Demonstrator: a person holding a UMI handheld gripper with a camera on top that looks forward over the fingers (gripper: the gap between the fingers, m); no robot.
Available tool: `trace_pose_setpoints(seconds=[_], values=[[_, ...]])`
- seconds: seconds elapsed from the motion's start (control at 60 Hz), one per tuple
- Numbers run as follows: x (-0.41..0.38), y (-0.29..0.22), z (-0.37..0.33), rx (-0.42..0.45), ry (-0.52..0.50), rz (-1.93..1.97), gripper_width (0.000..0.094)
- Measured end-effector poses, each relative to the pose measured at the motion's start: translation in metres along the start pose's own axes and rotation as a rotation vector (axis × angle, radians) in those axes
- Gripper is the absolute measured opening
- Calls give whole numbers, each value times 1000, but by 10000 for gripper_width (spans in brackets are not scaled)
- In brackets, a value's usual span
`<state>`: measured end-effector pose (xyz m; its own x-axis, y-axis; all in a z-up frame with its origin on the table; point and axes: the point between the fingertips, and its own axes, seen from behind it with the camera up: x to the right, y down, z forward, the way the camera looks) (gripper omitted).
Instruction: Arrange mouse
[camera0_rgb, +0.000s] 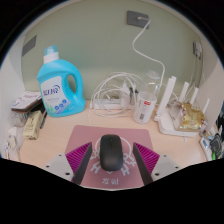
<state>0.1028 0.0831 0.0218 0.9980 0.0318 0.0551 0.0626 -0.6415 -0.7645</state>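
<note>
A black mouse (111, 153) lies on a pink mouse mat (84, 134) with a white pattern, on a pale desk. My gripper (112, 152) is low over the mat with the mouse between its fingers. The magenta pads show on the left (80, 158) and right (145, 158) of the mouse. A thin gap shows on each side, so the fingers are open around it and the mouse rests on the mat.
Beyond the mat, along the wall, stand a blue detergent bottle (58, 85), a tangle of white cables (114, 97), a small clear bottle (148, 100) and a white router with antennas (180, 113). Small clutter (30, 122) sits at the left. A white gooseneck lamp (138, 20) rises behind.
</note>
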Motion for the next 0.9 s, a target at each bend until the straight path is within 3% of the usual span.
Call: trace_pose_setpoints(seconds=[0.25,0.5,0.9], values=[[-11,-17,-123,99,59,19,856],[-31,14,-243,140,105,-6,850],[-41,48,-299,134,124,-16,848]])
